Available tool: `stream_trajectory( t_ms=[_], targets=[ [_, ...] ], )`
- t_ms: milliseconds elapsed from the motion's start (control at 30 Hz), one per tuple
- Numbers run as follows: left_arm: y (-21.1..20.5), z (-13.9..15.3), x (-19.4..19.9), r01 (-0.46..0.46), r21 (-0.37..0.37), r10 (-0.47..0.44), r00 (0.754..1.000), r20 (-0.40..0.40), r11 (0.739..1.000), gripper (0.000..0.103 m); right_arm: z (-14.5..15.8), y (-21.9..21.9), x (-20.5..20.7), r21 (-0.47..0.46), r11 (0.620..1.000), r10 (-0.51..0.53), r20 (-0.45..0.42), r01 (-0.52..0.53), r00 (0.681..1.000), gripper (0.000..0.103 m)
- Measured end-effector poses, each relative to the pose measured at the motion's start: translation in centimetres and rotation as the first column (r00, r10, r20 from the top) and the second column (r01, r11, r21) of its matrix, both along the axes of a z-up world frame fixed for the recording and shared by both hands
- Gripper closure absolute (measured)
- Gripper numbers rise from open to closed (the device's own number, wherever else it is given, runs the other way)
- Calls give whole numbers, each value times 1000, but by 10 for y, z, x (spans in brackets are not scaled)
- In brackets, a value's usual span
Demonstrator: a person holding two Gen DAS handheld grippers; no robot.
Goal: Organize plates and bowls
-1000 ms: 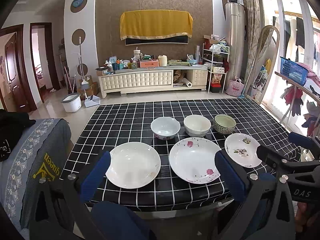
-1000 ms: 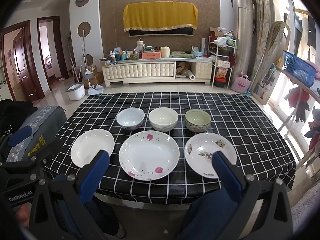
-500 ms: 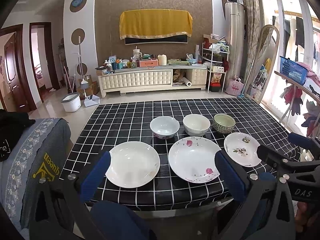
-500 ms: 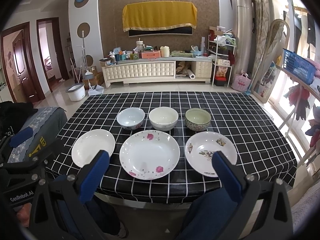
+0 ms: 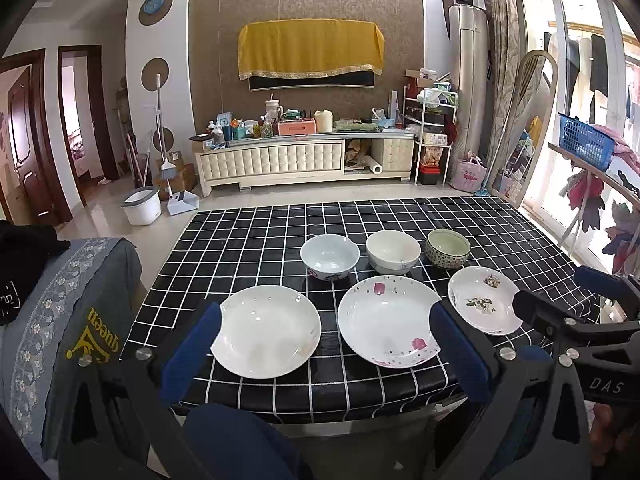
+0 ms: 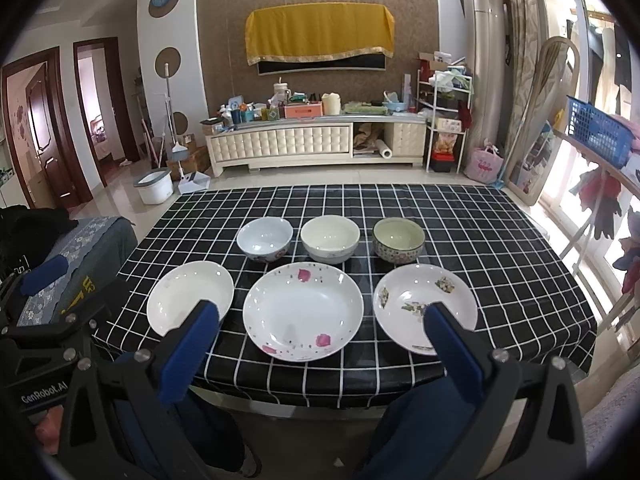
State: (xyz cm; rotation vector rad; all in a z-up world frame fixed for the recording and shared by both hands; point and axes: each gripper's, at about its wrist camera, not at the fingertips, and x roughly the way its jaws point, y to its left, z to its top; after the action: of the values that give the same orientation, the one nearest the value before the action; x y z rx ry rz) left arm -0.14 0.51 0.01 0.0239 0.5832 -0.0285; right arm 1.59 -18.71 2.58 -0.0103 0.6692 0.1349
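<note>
Three plates lie in a front row on the checked table: a plain white plate (image 5: 266, 330) (image 6: 190, 298) at left, a large rose-petal plate (image 5: 388, 320) (image 6: 303, 310) in the middle, a floral plate (image 5: 482, 300) (image 6: 424, 306) at right. Behind them stand a pale blue bowl (image 5: 330, 257) (image 6: 265, 239), a cream bowl (image 5: 393, 251) (image 6: 330, 238) and a green patterned bowl (image 5: 447, 248) (image 6: 398, 239). My left gripper (image 5: 324, 344) is open and empty, near the front edge. My right gripper (image 6: 320, 340) is open and empty, also near the front edge.
The black-and-white checked tablecloth (image 5: 248, 248) covers the table. A grey cushioned seat (image 5: 60, 320) stands at the left. A drying rack with clothes and a blue basket (image 5: 586, 146) stands at the right. A TV cabinet (image 5: 304, 160) stands far behind.
Both grippers have moved slightly forward toward the table; the dishes sit a little higher in view. Nothing was taken hold of.
</note>
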Motion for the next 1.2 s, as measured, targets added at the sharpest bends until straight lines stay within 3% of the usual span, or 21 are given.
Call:
stream_trajectory(
  t_ms=[200,300,533,733,833,1067,1200],
  targets=[
    [8,5,10,-21,8,21,1000,15,1000,0,5,7,12,-31,1000,-1,24,2,1000,0],
    [22,11,18,-48,-22,48,999,25,999,0,7,11,19,-65,998,-17,58,20,998,0],
    [69,12,45,-168,-73,168,986,-3,983,0,10,26,48,-62,998,25,108,-18,994,0],
    [95,2,64,-205,-11,205,978,-41,979,0,-1,50,82,-72,997,27,70,-22,997,0],
    [104,-9,74,-202,27,204,976,-76,979,0,-10,63,99,-6,993,118,17,-118,993,0],
    [133,-47,105,-202,17,202,963,-179,979,0,-37,112,136,-55,974,218,-66,-222,974,0],
    [149,-84,127,-235,7,229,940,-254,972,0,-68,139,157,-86,958,259,-162,-275,952,2]
  ],
)
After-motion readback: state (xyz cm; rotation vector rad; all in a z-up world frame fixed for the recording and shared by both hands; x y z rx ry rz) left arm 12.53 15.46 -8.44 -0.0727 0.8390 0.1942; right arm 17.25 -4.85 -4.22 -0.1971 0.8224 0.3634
